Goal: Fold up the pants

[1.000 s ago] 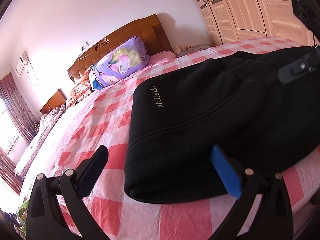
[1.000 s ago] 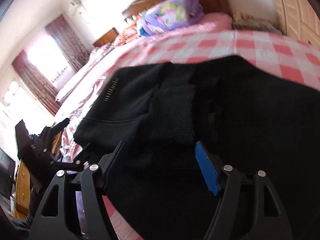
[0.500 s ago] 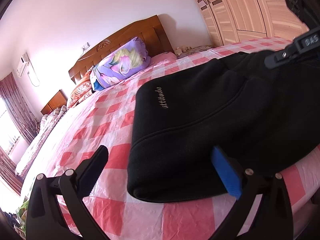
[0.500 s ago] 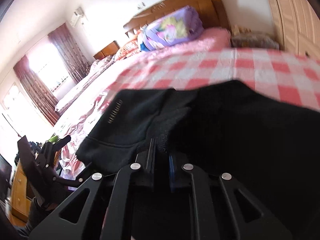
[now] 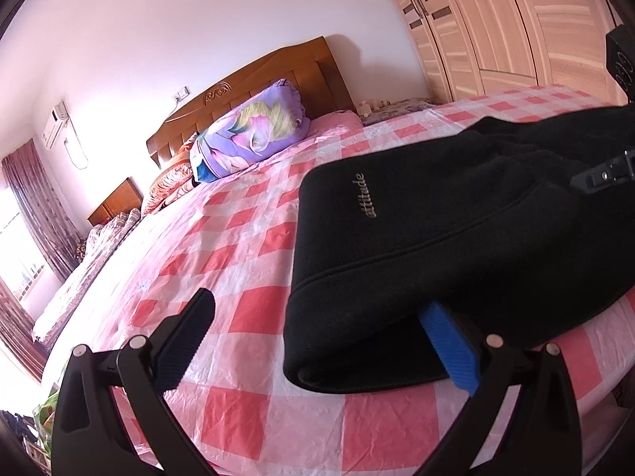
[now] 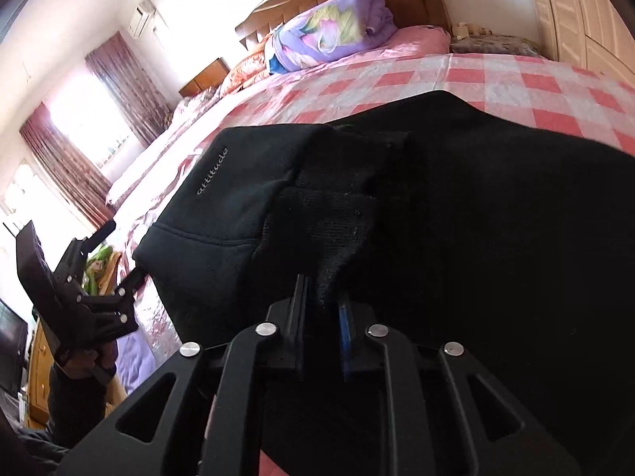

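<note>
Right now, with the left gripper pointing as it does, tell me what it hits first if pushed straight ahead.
The left gripper is open. Its blue-padded finger already sits at the folded edge of the black pants, so they likely come first; the other finger faces only checkered bed cover. Depth is uncertain.

wooden headboard (image 5: 254, 91), pale wardrobe (image 5: 496, 27), bright window (image 6: 83, 127)

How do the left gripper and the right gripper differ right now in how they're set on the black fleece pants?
The left gripper is wide open; the right gripper is shut on a fold of the black fleece pants. The left one has only its blue pad against the pants' edge, its black finger over the checked sheet; the right one sits over the cloth. Both are black.
</note>
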`<state>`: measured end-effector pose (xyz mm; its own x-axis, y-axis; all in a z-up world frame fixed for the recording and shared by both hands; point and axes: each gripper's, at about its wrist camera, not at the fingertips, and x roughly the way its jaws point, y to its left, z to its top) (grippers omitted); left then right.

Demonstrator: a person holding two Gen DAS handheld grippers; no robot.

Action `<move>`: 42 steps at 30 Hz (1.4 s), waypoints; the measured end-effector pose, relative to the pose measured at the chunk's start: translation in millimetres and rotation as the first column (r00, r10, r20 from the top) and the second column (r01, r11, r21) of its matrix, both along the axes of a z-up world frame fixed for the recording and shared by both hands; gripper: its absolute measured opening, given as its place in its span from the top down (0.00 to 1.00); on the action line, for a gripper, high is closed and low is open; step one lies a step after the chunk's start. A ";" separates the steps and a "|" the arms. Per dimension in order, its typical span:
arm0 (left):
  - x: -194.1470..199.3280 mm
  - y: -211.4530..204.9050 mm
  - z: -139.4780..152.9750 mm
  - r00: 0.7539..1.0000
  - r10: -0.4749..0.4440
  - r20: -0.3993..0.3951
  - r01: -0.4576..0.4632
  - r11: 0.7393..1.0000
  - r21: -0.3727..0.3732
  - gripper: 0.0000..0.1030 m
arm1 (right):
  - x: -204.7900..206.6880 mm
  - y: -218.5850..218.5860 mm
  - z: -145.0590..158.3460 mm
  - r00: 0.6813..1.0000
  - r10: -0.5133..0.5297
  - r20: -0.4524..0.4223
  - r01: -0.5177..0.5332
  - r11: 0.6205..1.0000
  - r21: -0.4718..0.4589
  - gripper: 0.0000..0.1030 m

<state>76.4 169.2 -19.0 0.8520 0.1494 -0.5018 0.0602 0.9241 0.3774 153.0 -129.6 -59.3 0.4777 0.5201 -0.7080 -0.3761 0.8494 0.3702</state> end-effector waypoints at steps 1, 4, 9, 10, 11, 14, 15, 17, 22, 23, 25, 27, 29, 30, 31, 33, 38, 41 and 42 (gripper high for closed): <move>-0.7 0.6 3.6 1.000 0.001 0.007 -0.001 1.000 -0.011 0.01 | -2.4 -2.9 5.6 1.000 -0.019 0.019 0.019 1.000 -0.011 0.62; -2.1 5.0 16.5 1.000 0.001 0.030 0.001 0.998 -0.064 0.01 | -10.8 -6.3 26.4 0.988 -0.067 0.136 0.077 0.995 -0.069 0.43; 9.3 -0.4 18.4 1.000 -0.011 0.014 0.012 0.995 -0.099 0.01 | -5.3 31.7 37.9 0.976 0.021 0.217 -0.001 0.996 -0.091 0.43; 9.6 -4.8 17.1 1.000 -0.029 0.004 0.029 0.995 -0.100 0.01 | -1.6 39.0 36.7 0.975 0.032 0.218 -0.011 0.995 -0.097 0.43; 7.4 -8.3 16.5 0.999 -0.048 0.003 0.048 0.994 -0.103 0.01 | 3.1 45.9 34.4 0.976 0.047 0.213 -0.024 0.994 -0.107 0.43; -1.9 -20.3 14.1 0.994 -0.106 -0.002 0.106 0.990 -0.090 0.01 | 15.4 69.1 16.9 0.980 0.106 0.169 -0.073 0.979 -0.191 0.43; -1.4 -22.4 11.1 0.995 -0.101 -0.013 0.100 0.992 -0.070 0.01 | 17.7 73.0 6.0 0.982 0.114 0.149 -0.075 0.967 -0.242 0.43; 2.4 -21.7 4.5 0.996 -0.084 -0.031 0.082 0.995 -0.053 0.01 | 16.0 68.3 -2.9 0.982 0.115 0.152 -0.071 0.961 -0.267 0.40; 8.3 -7.2 15.7 0.996 -0.083 -0.022 0.078 0.984 -0.158 0.01 | 17.1 50.9 -9.7 0.992 0.088 0.089 -0.063 0.966 -0.253 0.27; 11.2 -5.0 20.9 0.997 -0.080 -0.015 0.076 0.980 -0.182 0.01 | 18.5 46.7 -12.3 0.993 0.085 0.083 -0.065 0.972 -0.224 0.26; 23.0 -2.3 31.0 0.998 -0.059 -0.005 0.057 0.975 -0.213 0.01 | 17.4 46.0 -13.1 0.993 0.083 0.089 -0.062 0.975 -0.211 0.26; 45.8 -3.4 28.0 0.997 -0.047 -0.065 0.031 0.973 -0.228 0.01 | 16.4 46.5 -9.3 0.994 0.076 0.084 -0.058 0.978 -0.198 0.26; 62.4 -6.4 15.4 0.988 -0.065 -0.138 0.028 0.967 -0.252 0.01 | 18.0 34.5 -4.7 0.996 0.062 0.058 -0.056 0.994 -0.096 0.26; 74.0 -10.8 1.3 0.974 -0.071 -0.213 0.017 0.969 -0.246 0.01 | 20.4 21.4 -2.8 0.999 0.032 0.038 -0.031 0.999 -0.027 0.26; 79.8 -14.9 -11.1 0.961 -0.072 -0.268 0.009 0.974 -0.228 0.01 | 23.0 9.0 -1.1 1.000 0.002 0.027 -0.003 1.000 0.023 0.26; 78.9 -19.1 -23.8 0.963 -0.056 -0.265 -0.003 0.976 -0.219 0.01 | 27.9 -13.5 -0.2 0.998 -0.060 0.018 0.059 0.996 0.061 0.26; 79.7 -11.2 -27.0 0.958 -0.062 -0.279 -0.021 0.958 -0.286 0.01 | 38.8 2.3 -13.9 0.999 0.004 -0.051 -0.001 0.998 0.057 0.26; 78.4 -14.9 -24.2 0.959 -0.051 -0.279 -0.023 0.966 -0.257 0.01 | 35.7 31.3 -12.1 0.999 0.033 -0.010 -0.034 0.998 -0.056 0.28; 78.1 -14.8 -24.1 0.959 -0.051 -0.280 -0.024 0.966 -0.257 0.01 | 36.1 34.1 -10.3 0.999 0.041 -0.008 -0.042 0.998 -0.048 0.39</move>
